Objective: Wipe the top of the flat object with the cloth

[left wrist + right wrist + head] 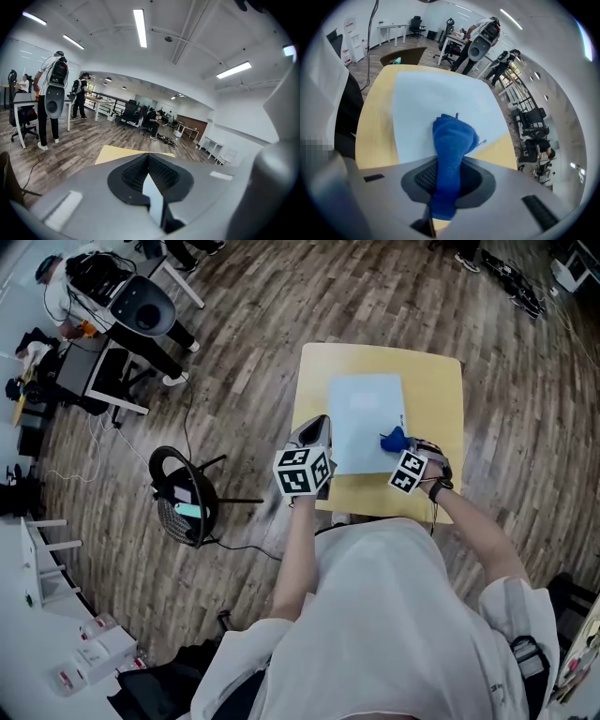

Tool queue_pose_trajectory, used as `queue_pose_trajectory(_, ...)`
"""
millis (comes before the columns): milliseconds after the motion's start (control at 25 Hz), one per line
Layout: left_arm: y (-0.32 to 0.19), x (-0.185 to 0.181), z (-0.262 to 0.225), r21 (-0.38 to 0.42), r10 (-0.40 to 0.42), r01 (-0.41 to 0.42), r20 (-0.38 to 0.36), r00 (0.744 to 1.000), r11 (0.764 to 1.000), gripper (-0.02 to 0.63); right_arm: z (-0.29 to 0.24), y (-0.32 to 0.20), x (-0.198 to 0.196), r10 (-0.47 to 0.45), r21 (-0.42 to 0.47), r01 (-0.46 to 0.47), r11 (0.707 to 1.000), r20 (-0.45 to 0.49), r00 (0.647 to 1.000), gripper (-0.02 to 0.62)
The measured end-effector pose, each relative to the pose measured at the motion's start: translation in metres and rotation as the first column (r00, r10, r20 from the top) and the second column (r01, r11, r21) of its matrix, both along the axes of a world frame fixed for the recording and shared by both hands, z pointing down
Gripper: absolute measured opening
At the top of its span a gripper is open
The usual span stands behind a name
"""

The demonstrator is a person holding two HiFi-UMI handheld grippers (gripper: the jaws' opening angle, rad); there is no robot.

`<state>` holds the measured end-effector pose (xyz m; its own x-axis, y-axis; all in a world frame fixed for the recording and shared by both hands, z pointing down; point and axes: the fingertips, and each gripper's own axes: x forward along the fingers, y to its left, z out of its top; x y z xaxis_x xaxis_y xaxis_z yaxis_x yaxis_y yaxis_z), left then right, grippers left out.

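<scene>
A pale blue flat board (364,418) lies on the small yellow table (436,399). My right gripper (401,448) is shut on a blue cloth (393,439) at the board's near right edge. In the right gripper view the cloth (452,140) sticks out forward from the right gripper (447,176) over the board (436,103); whether it touches the board I cannot tell. My left gripper (317,432) hovers by the board's left edge, shut and holding nothing. In its own view the left gripper (149,159) points level across the room, with only a strip of table (117,153) visible beyond.
A black round-backed chair (183,493) stands on the wood floor left of the table. Desks, office chairs and standing people (51,101) fill the room's far side. White boxes (94,652) sit at lower left. My body is against the table's near edge.
</scene>
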<state>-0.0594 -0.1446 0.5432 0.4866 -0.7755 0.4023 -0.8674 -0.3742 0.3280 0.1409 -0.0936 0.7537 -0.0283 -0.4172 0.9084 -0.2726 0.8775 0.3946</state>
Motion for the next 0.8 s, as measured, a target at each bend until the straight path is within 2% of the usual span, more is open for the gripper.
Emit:
queue_pose_trajectory(200, 0.000, 0.023, 0.000, 0.002, 0.050, -0.050, 0.008, 0.999, 0.999, 0.011, 0.002, 0.007, 0.019, 0.083, -0.030, -0.082, 0.996, 0.028, 0.996, 0.066)
queue_pose_trajectory(320, 0.000, 0.022, 0.000, 0.001, 0.044, -0.044, 0.011, 0.999, 0.999, 0.011, 0.000, 0.008, 0.016, 0.088, -0.035, -0.087, 0.996, 0.039, 0.995, 0.066)
queue_pose_trajectory(400, -0.001, 0.014, -0.001, 0.003, 0.021, -0.021, 0.011, 1.000, 1.000, 0.011, -0.009, 0.006, 0.004, 0.088, -0.035, -0.085, 0.996, 0.089, 0.992, 0.066)
queue_pose_trajectory(560, 0.001, -0.017, -0.004, 0.017, -0.073, 0.072, 0.012, 0.997, 0.997, 0.011, -0.029, 0.005, -0.047, 0.011, -0.036, -0.004, 0.999, 0.182, 0.983, 0.066)
queue_pose_trajectory(800, 0.016, -0.075, -0.005, 0.024, -0.215, 0.215, 0.011, 0.976, 0.976, 0.011, -0.037, 0.008, -0.151, -0.183, -0.024, 0.193, 0.981, 0.232, 0.955, 0.066)
